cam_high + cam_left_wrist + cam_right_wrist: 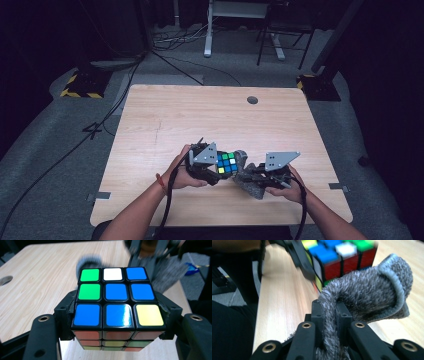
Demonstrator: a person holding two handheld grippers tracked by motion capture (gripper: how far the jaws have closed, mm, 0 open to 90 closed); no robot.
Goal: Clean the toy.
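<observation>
A light wooden table [165, 115] is standing in a dim room with cables trailing over the floor behind it. Near the table's front edge, the left gripper [117, 315] is clamping a colour cube [116, 296] by its two sides, blue-centred face turned up. The right gripper [332, 315] is pinching a grey cloth [367, 295] between closed jaws. The cloth is lying just right of the cube, touching or nearly touching its side, so wiping looks like the right hand's job.

Dark lab: stands [82, 82], floor cables [175, 37].
</observation>
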